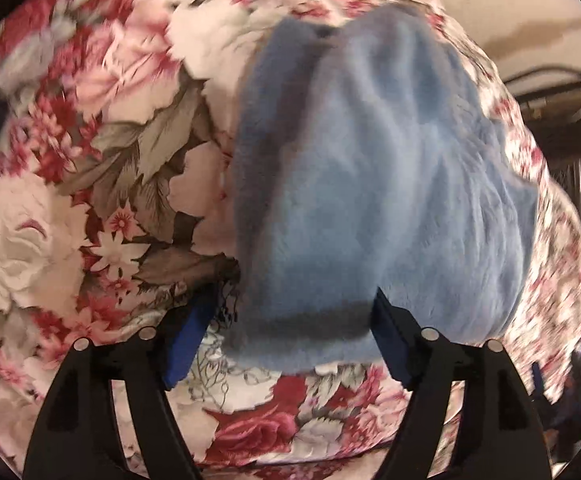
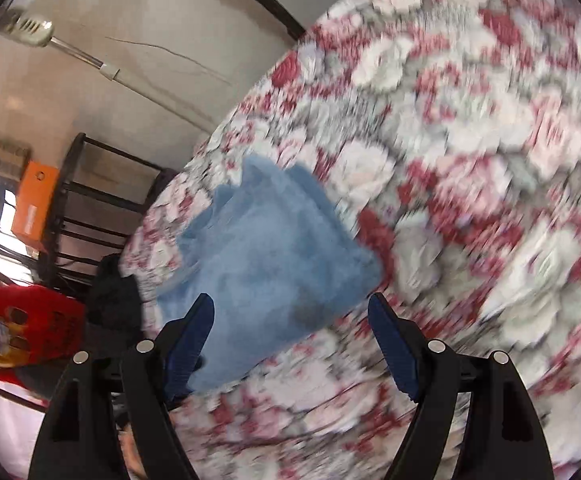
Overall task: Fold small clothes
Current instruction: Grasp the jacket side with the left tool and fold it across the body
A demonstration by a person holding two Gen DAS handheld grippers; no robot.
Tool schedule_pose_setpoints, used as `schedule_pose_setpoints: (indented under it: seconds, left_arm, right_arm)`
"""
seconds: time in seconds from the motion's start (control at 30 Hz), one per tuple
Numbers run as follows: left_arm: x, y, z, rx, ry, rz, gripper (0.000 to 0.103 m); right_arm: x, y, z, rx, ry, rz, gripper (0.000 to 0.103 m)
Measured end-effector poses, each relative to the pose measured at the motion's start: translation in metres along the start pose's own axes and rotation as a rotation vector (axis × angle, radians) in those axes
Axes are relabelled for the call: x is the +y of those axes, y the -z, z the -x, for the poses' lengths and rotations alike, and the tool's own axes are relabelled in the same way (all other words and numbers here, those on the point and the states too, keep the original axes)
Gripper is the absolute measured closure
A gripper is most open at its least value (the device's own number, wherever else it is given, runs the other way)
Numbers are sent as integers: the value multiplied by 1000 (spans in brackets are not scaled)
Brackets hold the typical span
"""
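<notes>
Over the floral bedspread [image 1: 70, 208] my left gripper [image 1: 290, 320] stands wide, the blue fleece garment's [image 1: 370, 184] near edge between its pads; I cannot tell if they press. My right gripper [image 2: 290, 324] hangs open, empty, above the garment's corner, bedspread bare beyond.

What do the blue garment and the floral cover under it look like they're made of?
Blue garment: soft plush or fleece, matte, with a fuzzy nap and no visible weave. Floral cover: printed woven fabric, probably cotton or polyester, flat and smooth; blur hides its weave.
</notes>
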State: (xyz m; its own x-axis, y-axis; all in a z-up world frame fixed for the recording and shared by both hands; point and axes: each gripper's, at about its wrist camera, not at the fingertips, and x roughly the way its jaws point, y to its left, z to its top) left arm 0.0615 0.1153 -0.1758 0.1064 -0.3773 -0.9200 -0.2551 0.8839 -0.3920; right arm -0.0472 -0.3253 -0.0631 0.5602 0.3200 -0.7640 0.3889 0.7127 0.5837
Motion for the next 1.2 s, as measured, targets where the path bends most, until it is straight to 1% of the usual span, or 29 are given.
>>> schedule_pose_setpoints:
  seconds: [0.07,0.13,0.17,0.2,0.23,0.33,0.37,0.43,0.53,0.6,0.63,0.67,0.73,0.77,0.8,0.87,0.9,0.93,1.03,1.1,1.13,1.2]
  left_arm:
    - [0,-4,-4,1,7,22,29]
    - [-5,-5,-4,0,-13,-8,29]
    - [-12,-6,-5,-3,-31,-47,36]
    - [-19,-7,-6,-4,-33,-75,43]
    - [-23,-7,-5,2,-18,-97,53]
    - [-36,-9,1,-16,-32,-132,64]
    - [-40,-10,2,-24,-42,-143,66]
    - [-47,-10,8,-42,-54,-166,68]
    - [-61,-8,23,-84,-47,-203,70]
    - [-71,-5,35,-116,-29,-237,70]
    - [-76,-4,38,-130,-32,-256,70]
    - [-79,-3,39,-141,-38,-269,70]
    - [-80,-1,41,-147,-46,-279,70]
    - [-81,0,39,-147,-58,-289,70]
    - [-80,1,37,-144,-72,-295,70]
    - [-79,0,30,-131,-86,-284,70]
    - [-77,-2,26,-120,-87,-267,70]
    - [-75,-5,21,-105,-86,-245,69]
    - [-56,-10,14,-62,-85,-181,67]
    - [-46,-12,11,-40,-56,-139,67]
    - [-45,-13,12,-39,-45,-132,68]
    - [-51,-12,18,-59,-41,-160,70]
  right_arm:
    - [-1,-5,-10,17,59,36,23]
    - [-2,-10,-29,72,67,50,23]
    - [-4,-13,-40,105,67,45,23]
    - [-5,-16,-49,126,60,35,23]
    - [-6,-17,-55,140,51,28,23]
    - [-2,-18,-70,197,-6,15,23]
    - [0,-17,-72,206,-10,26,23]
    - [2,-13,-74,208,20,68,22]
    - [1,-3,-74,206,105,124,22]
    - [2,8,-69,213,112,148,21]
    - [7,17,-65,220,111,183,19]
    - [10,22,-65,228,114,205,14]
    - [18,37,-69,275,121,252,12]
    - [20,47,-75,319,119,257,12]
    - [19,53,-79,356,110,249,12]
    - [9,71,-96,486,60,173,9]
    - [6,75,-99,505,58,148,9]
    - [4,75,-98,493,57,139,9]
    - [1,71,-95,496,36,98,9]
    - [-5,70,-92,498,22,47,9]
    - [-8,70,-91,497,16,16,9]
    - [-5,68,-95,502,19,16,7]
